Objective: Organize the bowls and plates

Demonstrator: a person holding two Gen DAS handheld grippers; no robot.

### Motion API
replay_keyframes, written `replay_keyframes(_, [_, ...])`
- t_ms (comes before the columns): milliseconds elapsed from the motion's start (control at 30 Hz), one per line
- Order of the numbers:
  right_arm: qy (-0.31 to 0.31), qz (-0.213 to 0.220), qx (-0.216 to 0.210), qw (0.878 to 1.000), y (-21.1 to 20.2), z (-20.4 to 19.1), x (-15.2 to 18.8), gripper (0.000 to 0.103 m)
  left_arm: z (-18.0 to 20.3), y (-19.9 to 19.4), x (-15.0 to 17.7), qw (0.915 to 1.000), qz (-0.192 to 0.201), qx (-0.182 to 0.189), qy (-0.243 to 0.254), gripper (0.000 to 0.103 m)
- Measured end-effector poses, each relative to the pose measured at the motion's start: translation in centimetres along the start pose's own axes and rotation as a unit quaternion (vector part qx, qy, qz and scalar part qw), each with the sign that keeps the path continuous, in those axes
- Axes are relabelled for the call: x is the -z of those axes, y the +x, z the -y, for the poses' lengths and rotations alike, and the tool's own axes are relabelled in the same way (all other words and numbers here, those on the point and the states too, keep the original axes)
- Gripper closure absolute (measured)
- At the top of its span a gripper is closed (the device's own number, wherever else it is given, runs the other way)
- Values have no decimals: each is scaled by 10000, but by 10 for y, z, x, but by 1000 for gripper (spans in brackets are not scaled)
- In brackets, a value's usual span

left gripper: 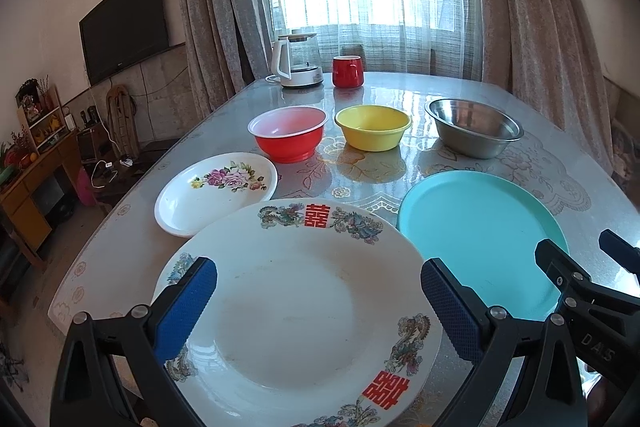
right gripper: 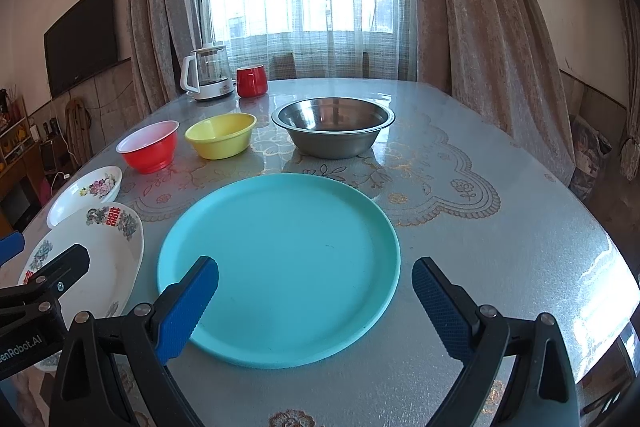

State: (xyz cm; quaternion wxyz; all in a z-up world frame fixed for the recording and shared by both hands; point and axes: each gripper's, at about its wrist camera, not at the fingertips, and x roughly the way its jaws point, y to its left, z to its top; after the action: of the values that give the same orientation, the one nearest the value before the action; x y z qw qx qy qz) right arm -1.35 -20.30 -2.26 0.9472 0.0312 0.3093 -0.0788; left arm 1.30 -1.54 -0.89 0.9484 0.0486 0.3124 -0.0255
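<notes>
On the tabletop both hand-held grippers — left over the near dragon plate, right over the teal plate — hover released, likely choosing what to stack, with 3 bowls ranged along the far row.

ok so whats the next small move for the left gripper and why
Probably lower the open left gripper to the near rim of the dragon plate and close on it. It hovers right above that plate, nothing is held, and all plates lie unstacked.
</notes>
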Motion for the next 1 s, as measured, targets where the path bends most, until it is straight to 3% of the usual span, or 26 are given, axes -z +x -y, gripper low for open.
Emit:
replay_keyframes(767, [108,-44,-22,9999,3,7,0,4,8,4,-6,9995,-118,240,179,0])
replay_keyframes(867, [127,-77,-46,9999,5,8,-1,4,9,7,-10,9986,-154,428,269,0])
replay_keyframes(1000, [175,-172,-320,9992,7,17,-5,6,-1,10,-22,9922,-361,1185,170,0])
